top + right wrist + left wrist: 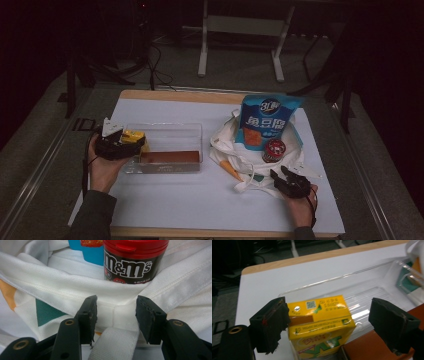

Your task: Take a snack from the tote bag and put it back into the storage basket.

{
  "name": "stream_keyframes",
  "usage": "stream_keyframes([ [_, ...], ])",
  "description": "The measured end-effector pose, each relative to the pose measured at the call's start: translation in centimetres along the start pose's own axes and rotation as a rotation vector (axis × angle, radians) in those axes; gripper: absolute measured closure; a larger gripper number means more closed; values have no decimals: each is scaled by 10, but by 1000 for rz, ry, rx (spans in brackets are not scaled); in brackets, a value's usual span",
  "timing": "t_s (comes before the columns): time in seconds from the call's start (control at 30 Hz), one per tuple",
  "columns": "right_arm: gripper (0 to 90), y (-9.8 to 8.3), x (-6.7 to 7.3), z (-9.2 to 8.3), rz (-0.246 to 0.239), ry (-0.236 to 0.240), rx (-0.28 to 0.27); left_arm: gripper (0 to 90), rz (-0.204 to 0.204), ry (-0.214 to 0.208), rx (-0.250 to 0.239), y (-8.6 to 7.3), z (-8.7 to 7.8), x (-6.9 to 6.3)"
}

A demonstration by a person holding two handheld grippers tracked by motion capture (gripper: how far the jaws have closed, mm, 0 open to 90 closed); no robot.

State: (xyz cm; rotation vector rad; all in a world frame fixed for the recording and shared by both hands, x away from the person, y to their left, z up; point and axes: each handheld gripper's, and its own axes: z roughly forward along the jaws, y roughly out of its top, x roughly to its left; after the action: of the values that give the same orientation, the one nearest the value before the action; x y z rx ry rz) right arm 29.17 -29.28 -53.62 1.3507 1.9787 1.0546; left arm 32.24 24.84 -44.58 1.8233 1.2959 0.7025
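Left hand-held gripper [327, 325] stood wide, jaws clear of yellow juice carton [322, 322] resting at left end of clear tray [192, 131], beside brown box [170, 157]. Carton likely light, stiff, crushable; take by flat sides. Right hand-held gripper [116, 315] half open over white tote bag [62, 292] strap, not pinching. Candy jar [274, 150] and blue snack pouch [270, 120] in soft bag on desk [200, 200].

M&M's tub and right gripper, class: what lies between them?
A fold of the white tote bag lies between the right gripper and the M&M's tub, with the bag's strap between the open jaws. The right gripper view shows it.
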Motion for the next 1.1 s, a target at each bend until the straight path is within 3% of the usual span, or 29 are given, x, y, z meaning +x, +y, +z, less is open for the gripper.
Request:
stream_keyframes([
  [0.17, 519, 0, 0, 0, 0, -1, 0, 196, 12, -31, -19, 4, -2, -3],
  [0.43, 518, 0, 0, 0, -4, -3, -2, 206, 39, -53, -26, 17, -3, -8],
  [0.67, 503, 0, 0, 0, -3, 3, -1, 232, 77, -67, -62, 23, -9, -19],
  [0.8, 501, 0, -1, 0, 9, 14, 1, 254, 71, -93, -85, 24, -11, -23],
  [0.87, 492, 1, -1, 0, 10, 18, 2, 273, 100, -118, -77, 26, -10, -29],
  [0.93, 490, 1, -2, 0, 11, 21, 2, 320, 131, -117, -71, 26, -9, -33],
  [1.1, 480, 5, -3, -1, 7, 33, 30, 351, 154, -150, -54, 27, -4, -42],
])
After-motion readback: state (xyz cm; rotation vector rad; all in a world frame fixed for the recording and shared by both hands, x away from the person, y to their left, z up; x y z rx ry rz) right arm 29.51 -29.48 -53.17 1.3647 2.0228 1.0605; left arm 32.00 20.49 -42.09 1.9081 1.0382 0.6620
